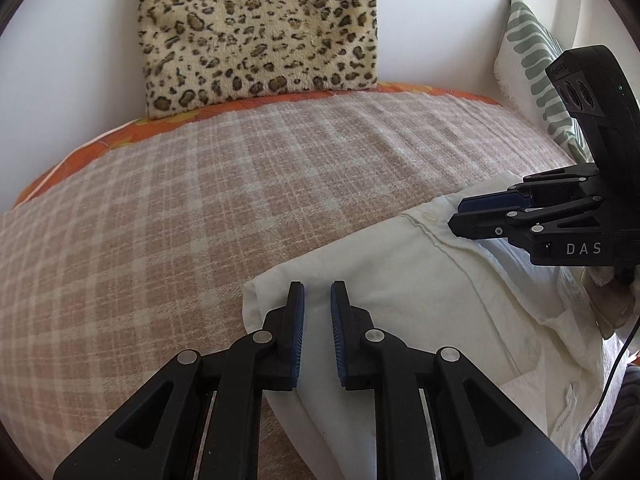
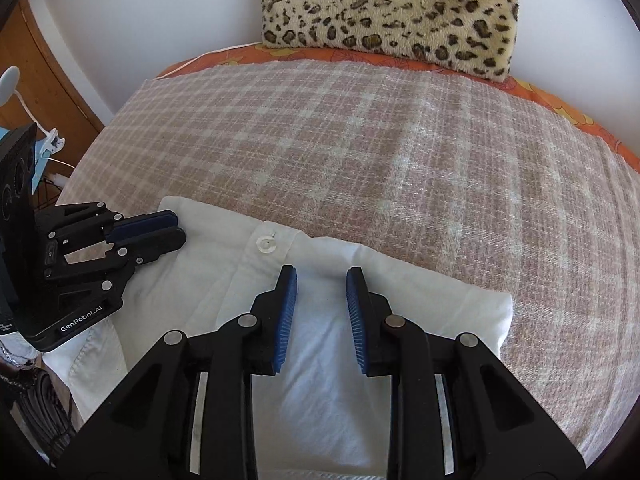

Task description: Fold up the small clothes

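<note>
The white shirt (image 2: pixel 344 264) lay crosswise at twelve o'clock, seemingly beneath both narrowly parted, empty claws, left claw (image 1: pixel 317 292) and right claw (image 2: pixel 321 278).

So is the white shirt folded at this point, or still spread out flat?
Folded, at least partly: the white shirt lies as a compact, layered rectangle on the plaid blanket, with doubled edges and its button placket on top.

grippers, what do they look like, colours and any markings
Both are black plastic linkage grippers with silver pivot pins and ribbed blue pads on the fingers. The left gripper body reads GenRobot.AI in white; the right gripper shows white letters DAS, and a thin black cable hangs below it.
</note>
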Demonstrator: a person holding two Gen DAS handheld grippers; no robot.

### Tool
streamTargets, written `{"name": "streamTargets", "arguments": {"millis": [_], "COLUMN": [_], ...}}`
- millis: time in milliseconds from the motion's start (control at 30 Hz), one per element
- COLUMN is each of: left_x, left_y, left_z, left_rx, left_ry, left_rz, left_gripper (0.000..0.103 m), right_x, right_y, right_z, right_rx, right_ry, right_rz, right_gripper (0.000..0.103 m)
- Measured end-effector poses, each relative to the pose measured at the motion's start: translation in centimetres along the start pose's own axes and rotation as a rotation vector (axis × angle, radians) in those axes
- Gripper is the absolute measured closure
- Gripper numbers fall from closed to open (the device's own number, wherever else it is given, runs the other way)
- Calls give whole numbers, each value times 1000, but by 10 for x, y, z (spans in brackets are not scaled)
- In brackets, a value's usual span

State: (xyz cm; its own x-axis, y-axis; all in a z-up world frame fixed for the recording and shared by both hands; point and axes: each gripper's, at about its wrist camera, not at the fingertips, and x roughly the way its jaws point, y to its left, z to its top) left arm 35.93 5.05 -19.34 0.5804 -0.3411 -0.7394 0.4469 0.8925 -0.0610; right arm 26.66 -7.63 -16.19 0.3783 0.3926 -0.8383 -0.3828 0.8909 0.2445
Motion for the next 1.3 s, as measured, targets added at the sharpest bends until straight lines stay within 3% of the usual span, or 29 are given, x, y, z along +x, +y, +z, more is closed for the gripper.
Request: {"name": "streamTargets", "arguments": {"millis": [233, 367, 467, 667, 1000, 1100, 1167, 1300], "left_x": [-48, -75, -92, -89, -83, -92, -99, -110], "left_y": [14, 15, 7, -12, -4, 3, 10, 19], "left_z": [-6, -24, -39, -60, -96, -101, -106, -115], "left_rx": [-64, -131, -129, -41, -99, -180, -256, -415], "left_ry": [-39, -46, -51, 15, 70, 71, 62, 49], "left_rz": [-41, -102, -125, -55, -32, -35, -67, -165], "left_gripper": [90, 90, 90, 90, 89, 77, 68, 52], "right_x": [-38, -73, -91, -105, -92, -93, -94, -91], "right_y": [-3, -20, -41, -50, -51, -56, -61, -75], "right_z": [-4, -26, -48, -82, -111, -108, -105, -98], "right_rx": [53, 136, 224, 234, 235, 246, 262, 304], "right_ry": [-49, -115, -151, -126, -73, -89, -105, -125], "right_rz": [40, 109, 148, 111, 109, 107, 110, 158], "right_gripper": [75, 67, 67, 67, 67, 63, 48, 37]}}
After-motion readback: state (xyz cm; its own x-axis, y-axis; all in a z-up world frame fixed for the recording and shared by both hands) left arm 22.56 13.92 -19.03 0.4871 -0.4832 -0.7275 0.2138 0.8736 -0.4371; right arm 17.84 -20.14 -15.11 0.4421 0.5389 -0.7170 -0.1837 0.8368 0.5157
